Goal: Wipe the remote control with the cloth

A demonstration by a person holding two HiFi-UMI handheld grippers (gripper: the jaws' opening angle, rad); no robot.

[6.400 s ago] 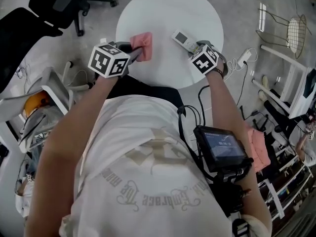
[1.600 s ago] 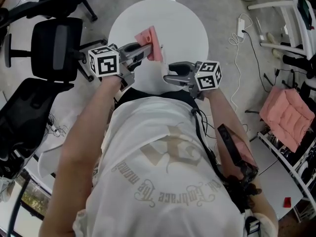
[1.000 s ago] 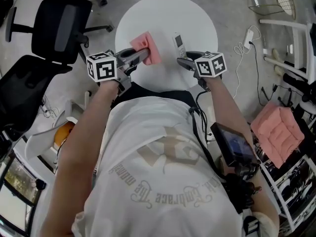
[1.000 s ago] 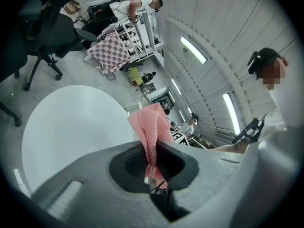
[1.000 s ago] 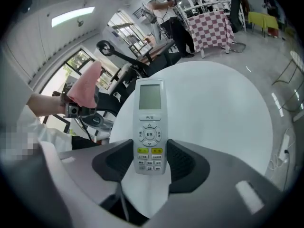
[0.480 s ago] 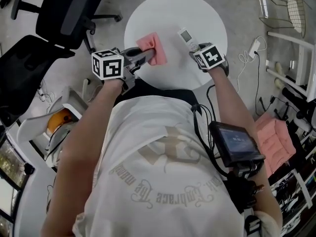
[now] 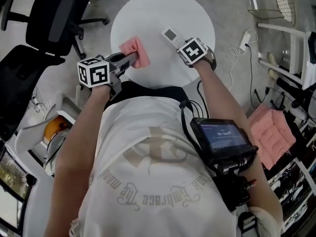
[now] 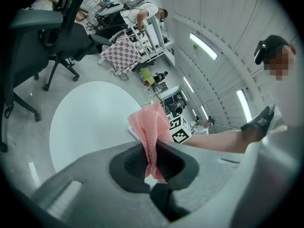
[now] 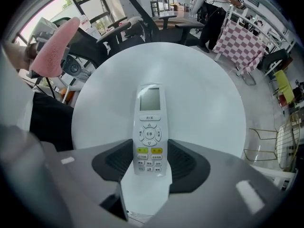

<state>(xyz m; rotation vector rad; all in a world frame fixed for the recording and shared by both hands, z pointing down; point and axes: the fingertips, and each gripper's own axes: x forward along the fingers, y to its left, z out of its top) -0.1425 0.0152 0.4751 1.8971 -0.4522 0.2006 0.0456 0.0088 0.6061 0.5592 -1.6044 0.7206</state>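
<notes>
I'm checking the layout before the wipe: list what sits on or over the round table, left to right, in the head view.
left gripper → cloth pinched in its jaws → remote control lying on the table → right gripper, jaws open astride the remote's near end.

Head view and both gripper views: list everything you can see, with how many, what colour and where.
table: one, white, round, before the person
remote control: one, white, flat on the table, buttons up
cloth: one, pink, in the left gripper at the table's left side
office chairs: two, black, left of the table
cushion: one, pink, far right
power strip: one, white, floor right of the table
screen device: one, black, at the person's right side
left gripper: one, grey, shut on the cloth
right gripper: one, grey, jaws apart either side of the remote control's lower end
</notes>
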